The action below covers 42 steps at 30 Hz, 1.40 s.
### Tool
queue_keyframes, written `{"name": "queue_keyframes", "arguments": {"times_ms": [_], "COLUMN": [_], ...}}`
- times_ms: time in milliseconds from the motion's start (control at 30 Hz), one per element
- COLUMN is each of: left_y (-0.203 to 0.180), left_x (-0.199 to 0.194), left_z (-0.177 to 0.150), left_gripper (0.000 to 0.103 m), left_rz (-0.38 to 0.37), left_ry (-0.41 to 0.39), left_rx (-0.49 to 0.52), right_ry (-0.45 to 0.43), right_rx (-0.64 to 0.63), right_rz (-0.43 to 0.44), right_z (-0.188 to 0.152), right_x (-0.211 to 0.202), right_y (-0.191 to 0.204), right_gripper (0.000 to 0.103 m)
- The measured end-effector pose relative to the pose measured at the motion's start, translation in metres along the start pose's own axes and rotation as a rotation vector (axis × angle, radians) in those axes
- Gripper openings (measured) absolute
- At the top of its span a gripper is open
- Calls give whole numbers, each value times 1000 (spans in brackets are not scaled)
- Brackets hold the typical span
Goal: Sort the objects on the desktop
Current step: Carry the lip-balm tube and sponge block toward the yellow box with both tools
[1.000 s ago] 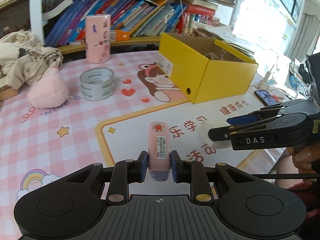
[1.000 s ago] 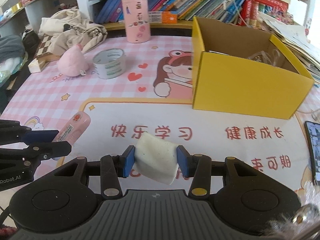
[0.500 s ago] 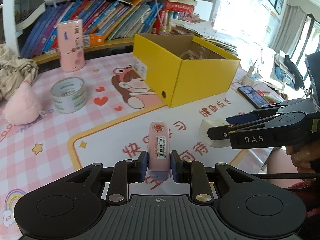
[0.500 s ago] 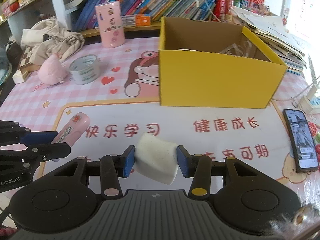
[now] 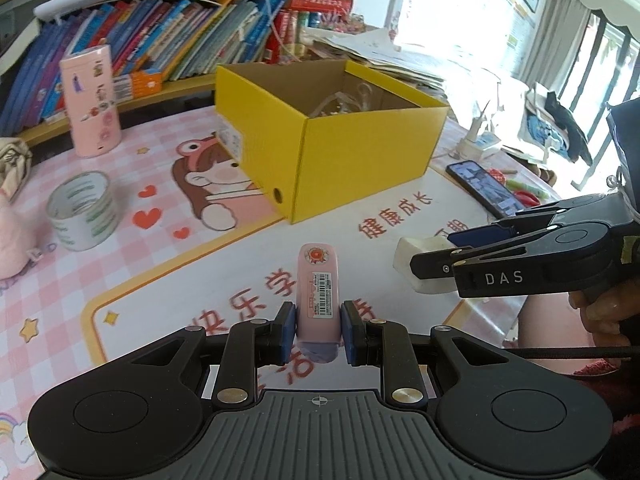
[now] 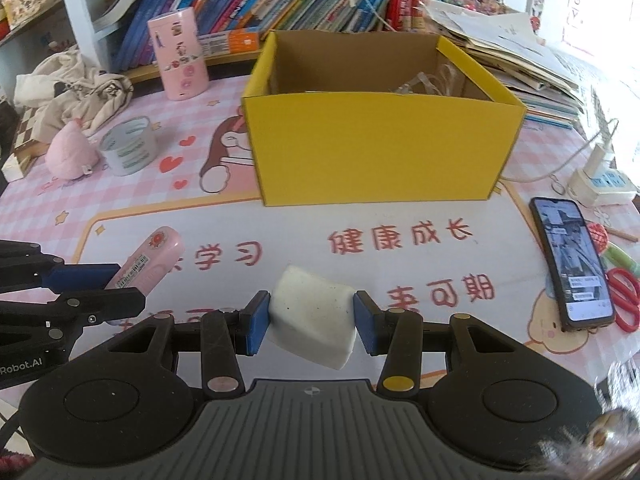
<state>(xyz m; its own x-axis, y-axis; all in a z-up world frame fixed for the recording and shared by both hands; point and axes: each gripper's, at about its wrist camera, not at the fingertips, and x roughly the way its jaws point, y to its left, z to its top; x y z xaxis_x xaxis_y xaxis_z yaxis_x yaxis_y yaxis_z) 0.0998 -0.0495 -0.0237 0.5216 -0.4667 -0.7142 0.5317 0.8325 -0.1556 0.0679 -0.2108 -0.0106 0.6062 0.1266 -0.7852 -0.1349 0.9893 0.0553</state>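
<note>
White eraser (image 6: 314,316) pinched in right gripper (image 6: 312,322), pink case (image 5: 319,292) in left gripper (image 5: 318,330); either might clip the yellow box (image 6: 380,148) rim.

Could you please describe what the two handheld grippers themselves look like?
Both are black plastic with ribbed bases, round side discs and blue pads. The right gripper reads "DAS", with a black cable beneath. The left gripper reads "Robot.AI".

Crowded bookshelf (image 5: 168,52) behind pink checked desk mat (image 6: 208,92); bright window (image 5: 452,12) with grey curtain (image 5: 564,44) at right, daylight flooding in.
</note>
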Motion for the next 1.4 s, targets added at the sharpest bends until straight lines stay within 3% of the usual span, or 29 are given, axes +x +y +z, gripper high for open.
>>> {"name": "queue_keyframes", "arguments": {"times_ms": [400, 1400], "left_y": [-29, -89], "left_x": [22, 71], "left_z": [15, 60], "left_gripper": [23, 23], "left_rz": [-44, -52], "left_ry": [30, 33], "left_rx": [54, 92], "right_ry": [8, -1], "right_rx": [55, 46], "right_rz": [-27, 0], "right_z": [-2, 17], "right_x": [-2, 6], "right_y": [-37, -117], "right_gripper": [43, 43]}}
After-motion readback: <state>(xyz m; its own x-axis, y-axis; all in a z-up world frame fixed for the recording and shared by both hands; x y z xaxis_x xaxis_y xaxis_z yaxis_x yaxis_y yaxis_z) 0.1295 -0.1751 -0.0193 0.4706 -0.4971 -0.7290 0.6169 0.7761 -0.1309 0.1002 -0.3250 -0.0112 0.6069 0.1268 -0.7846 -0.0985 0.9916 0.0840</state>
